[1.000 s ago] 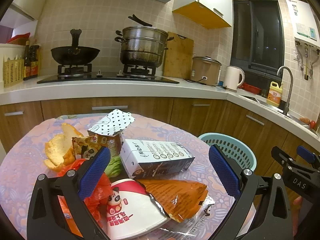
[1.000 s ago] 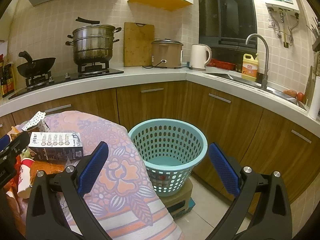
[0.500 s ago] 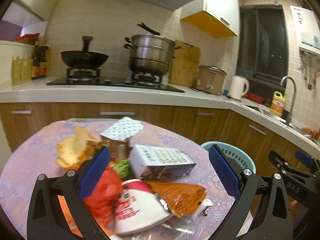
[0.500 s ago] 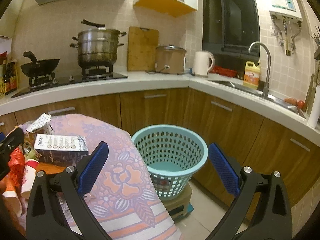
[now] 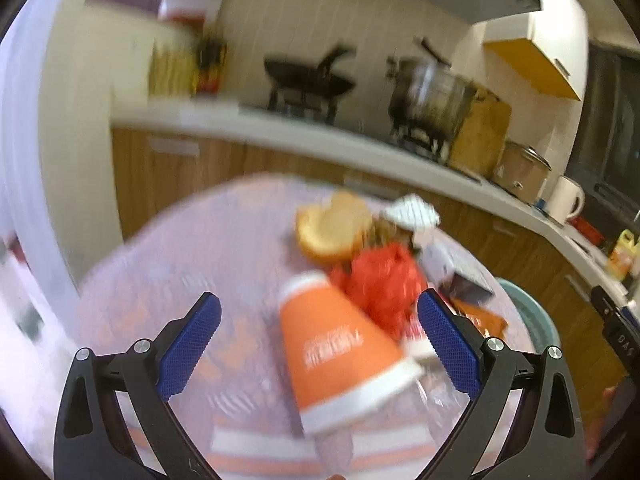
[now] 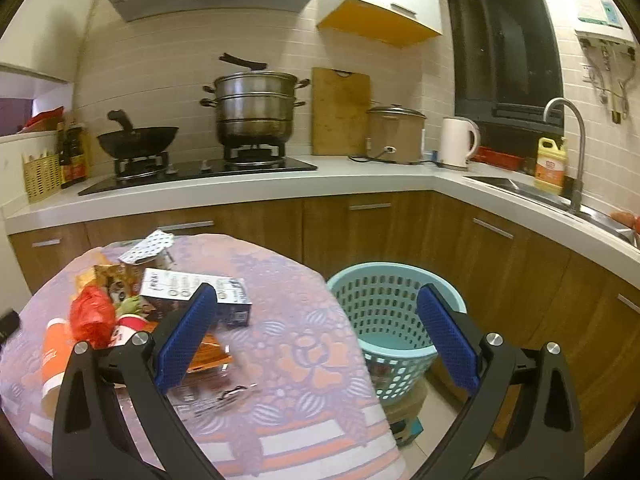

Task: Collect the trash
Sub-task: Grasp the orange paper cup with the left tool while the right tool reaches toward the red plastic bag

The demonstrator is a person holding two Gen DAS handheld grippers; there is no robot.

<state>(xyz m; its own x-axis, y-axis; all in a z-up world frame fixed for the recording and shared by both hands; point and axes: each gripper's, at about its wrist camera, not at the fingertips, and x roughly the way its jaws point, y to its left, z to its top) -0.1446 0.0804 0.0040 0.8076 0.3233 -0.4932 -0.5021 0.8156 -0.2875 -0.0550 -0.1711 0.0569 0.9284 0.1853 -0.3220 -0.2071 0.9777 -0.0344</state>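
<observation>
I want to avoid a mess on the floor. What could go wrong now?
The orange paper cup lies on its side near the table edge, so a nudge from the open left gripper might roll it off. The teal basket stands below the table beside it, so items dropped early could miss it.

We count two grippers: the left gripper (image 5: 319, 330) and the right gripper (image 6: 317, 332). Both are wide open and hold nothing.

On the table (image 6: 304, 344) we see one orange paper cup (image 5: 340, 354), one red plastic bag (image 6: 91, 317), one white carton (image 6: 196, 294), one orange peel (image 5: 332, 232) and one spotted wrapper (image 6: 147, 246).

Beside the table there is one blue basket (image 6: 394, 328).

On the stove we count one black wok (image 6: 138, 142) and one big steel pot (image 6: 256, 108).
</observation>
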